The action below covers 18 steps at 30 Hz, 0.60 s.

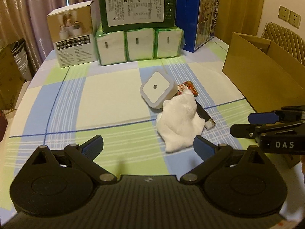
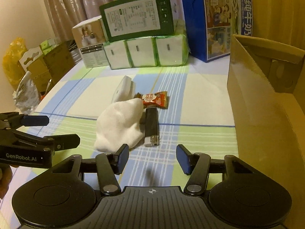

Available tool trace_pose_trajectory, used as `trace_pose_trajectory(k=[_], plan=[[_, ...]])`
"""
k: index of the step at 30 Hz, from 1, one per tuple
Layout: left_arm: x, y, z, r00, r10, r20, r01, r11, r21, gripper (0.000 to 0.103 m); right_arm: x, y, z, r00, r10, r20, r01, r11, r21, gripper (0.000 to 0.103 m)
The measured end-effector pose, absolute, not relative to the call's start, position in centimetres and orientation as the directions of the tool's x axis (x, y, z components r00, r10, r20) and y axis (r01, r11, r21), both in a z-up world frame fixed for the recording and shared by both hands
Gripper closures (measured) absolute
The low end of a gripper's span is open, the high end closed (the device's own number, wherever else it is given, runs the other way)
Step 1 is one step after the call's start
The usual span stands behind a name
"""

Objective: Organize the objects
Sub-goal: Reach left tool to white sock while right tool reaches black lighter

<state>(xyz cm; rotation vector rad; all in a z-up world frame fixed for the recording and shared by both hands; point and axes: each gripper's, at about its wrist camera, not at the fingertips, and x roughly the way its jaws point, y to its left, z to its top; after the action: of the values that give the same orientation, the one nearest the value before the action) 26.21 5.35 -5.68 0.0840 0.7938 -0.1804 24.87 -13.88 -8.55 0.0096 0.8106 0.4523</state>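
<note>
Four objects lie clustered: one sock [image 2: 119, 123], lighter [image 2: 151, 126], snack packet [image 2: 156, 99], night-light [image 1: 157, 89]; both claws gape.

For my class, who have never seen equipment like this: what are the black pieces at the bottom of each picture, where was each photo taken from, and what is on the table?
A person holds a two-finger gripper in each hand, each carrying a wide-angle camera that looks along its fingers. One picture comes from the left gripper, the other from the right gripper. Both are open and hold nothing. On the checked tablecloth lie a white sock, a black lighter beside it, an orange snack packet and a small white night light. An open cardboard box stands to the right; packaged boxes and a tissue pack are stacked at the back.
</note>
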Motion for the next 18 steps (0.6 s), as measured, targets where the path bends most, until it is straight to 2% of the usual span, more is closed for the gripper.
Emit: trace_pose_trajectory(k=[7, 12, 18], plan=[[28.3, 5.1, -6.6, 0.683, -0.145, -0.716, 0.218, 0.976, 0.011, 0.012, 26.8, -13.2, -9.9, 0.59, 0.377, -0.714, -0.393, 0.907, 0.154, 0.054], [29.4, 4.2, -7.0, 0.683, -0.159, -0.712, 0.249, 0.968, 0.022, 0.014, 27.7, -13.5, -10.3, 0.594, 0.371, -0.714, -0.389, 0.909, 0.149, 0.055], [30.5, 2.9, -7.9, 0.669, -0.182, -0.72, 0.293, 0.956, 0.031, 0.023, 28.6, -13.7, -10.8, 0.606, 0.339, -0.72, -0.388, 0.916, 0.104, 0.054]])
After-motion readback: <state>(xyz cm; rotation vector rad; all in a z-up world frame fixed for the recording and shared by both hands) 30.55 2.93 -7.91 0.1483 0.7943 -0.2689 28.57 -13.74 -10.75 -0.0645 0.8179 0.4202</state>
